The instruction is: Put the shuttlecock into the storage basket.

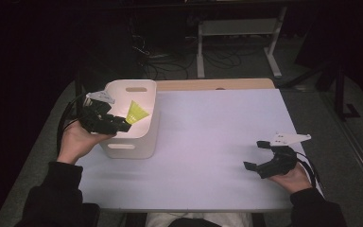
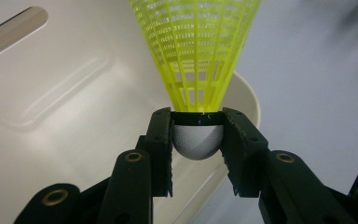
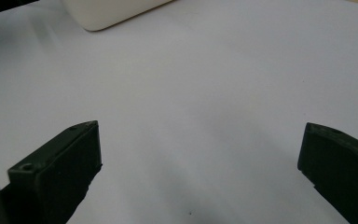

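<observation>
The yellow shuttlecock [image 2: 196, 51] sits between my left jaws, clamped by its rounded grey-white cork, with the mesh skirt flaring away from me. Gripping it at the cork makes sense: that is the firm part, while the skirt would flex and slip. In the high view the shuttlecock [image 1: 136, 112] hangs over the open top of the white bin [image 1: 123, 146], skirt pointing toward the far right, above the bin's inside rather than on its floor. My left gripper [image 1: 123, 124] reaches in over the bin's near left wall, and my left hand [image 1: 78, 139] holds it from outside the rim. I judge that I am carrying the shuttlecock here to let it drop into the bin; it hangs over the opening, so letting go would likely land it inside.

From my left gripper view, the bin's pale inner wall [image 2: 51, 107] lies behind the skirt, and a handle slot shows at the upper left.

My right gripper [image 1: 260, 154] rests well apart on the white table [image 1: 217, 132], near its right edge, jaws spread wide with nothing between them. It waits there, out of the way, since the left alone can manage so light a thing.
</observation>
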The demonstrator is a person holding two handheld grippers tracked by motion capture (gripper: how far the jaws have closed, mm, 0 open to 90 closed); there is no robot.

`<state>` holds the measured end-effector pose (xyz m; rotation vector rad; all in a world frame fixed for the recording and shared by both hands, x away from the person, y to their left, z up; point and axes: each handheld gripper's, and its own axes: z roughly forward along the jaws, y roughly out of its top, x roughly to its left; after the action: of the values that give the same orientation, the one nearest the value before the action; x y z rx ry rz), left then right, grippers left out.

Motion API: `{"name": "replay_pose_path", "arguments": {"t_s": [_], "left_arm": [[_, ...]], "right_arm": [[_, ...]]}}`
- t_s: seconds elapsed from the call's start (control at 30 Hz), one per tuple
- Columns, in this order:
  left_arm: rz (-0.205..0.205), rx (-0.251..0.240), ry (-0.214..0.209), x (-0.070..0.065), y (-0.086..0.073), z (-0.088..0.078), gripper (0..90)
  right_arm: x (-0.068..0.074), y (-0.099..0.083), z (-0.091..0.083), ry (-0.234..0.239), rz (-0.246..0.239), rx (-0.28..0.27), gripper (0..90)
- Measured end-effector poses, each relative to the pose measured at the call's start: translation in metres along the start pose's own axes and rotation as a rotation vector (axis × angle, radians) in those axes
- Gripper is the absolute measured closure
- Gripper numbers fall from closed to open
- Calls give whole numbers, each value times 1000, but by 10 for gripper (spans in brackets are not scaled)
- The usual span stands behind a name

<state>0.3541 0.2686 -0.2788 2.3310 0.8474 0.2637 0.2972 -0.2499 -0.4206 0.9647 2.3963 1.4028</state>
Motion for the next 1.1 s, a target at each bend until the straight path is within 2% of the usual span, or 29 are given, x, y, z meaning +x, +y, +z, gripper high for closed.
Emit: {"name": "replay_pose_path", "arguments": {"t_s": [0.47, 0.63, 1.1], "left_arm": [[-42, 28, -2, 9, -3, 10, 651], [-44, 34, 0, 10, -5, 12, 651], [-80, 38, 7, 16, -11, 17, 650]], "right_arm": [[0, 0, 0, 1, -1, 1, 0], [0, 0, 0, 2, -2, 1, 0], [0, 0, 1, 3, -3, 5, 0]]}}
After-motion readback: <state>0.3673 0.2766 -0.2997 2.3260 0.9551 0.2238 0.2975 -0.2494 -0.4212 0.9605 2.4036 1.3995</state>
